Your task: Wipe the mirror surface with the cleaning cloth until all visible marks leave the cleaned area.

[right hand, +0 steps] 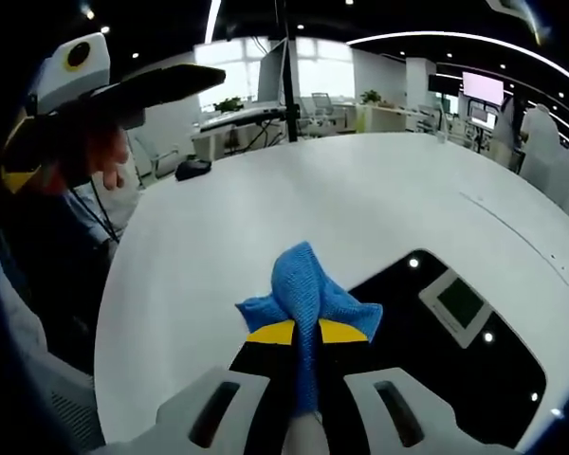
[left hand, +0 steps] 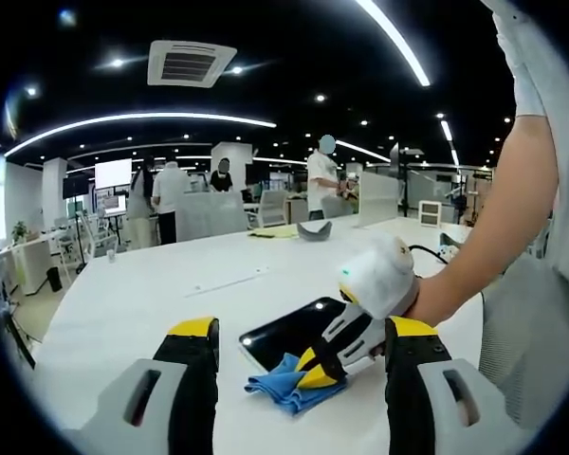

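From my left gripper, jaws spread wide and holding nothing, the dark mirror sits between the fingers. At lower center, my right gripper is pinched tight on the blue cloth, which bunches above the fingertips at the mirror's left edge on the white table.

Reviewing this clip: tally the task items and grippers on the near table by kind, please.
Mirror: 1
Blue cleaning cloth: 1
Grippers: 2, left gripper open, right gripper shut on the cloth
Total: 4
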The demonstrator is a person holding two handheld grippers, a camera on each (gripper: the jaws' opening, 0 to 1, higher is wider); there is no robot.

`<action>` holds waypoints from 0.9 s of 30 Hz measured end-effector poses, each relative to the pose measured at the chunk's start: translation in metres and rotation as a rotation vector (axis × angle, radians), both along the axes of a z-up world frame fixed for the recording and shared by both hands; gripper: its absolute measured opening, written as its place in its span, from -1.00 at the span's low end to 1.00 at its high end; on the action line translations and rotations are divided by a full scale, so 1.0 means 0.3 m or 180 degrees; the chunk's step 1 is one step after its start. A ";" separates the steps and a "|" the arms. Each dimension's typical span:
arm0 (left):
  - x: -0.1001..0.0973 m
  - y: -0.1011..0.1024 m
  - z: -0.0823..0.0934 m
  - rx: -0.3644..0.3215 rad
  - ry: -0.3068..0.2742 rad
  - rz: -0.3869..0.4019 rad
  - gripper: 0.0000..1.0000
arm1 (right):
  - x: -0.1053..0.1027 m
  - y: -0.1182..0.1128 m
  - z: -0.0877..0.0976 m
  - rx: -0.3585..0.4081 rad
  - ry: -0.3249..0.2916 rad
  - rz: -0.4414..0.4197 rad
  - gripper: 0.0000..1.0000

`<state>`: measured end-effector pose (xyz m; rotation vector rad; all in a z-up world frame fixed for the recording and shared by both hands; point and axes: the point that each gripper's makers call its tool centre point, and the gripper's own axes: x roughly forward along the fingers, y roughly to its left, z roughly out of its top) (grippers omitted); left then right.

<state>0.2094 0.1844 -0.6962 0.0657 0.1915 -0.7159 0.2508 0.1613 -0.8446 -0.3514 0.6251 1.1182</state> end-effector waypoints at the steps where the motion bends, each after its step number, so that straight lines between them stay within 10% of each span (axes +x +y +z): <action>1: 0.000 -0.001 0.001 -0.0003 -0.0002 -0.0002 0.42 | -0.001 -0.001 0.000 -0.0003 -0.0003 0.0004 -0.96; 27: 0.000 -0.015 0.004 -0.0009 -0.0007 -0.0027 0.42 | -0.018 -0.075 0.000 0.0025 0.0047 -0.0151 -0.96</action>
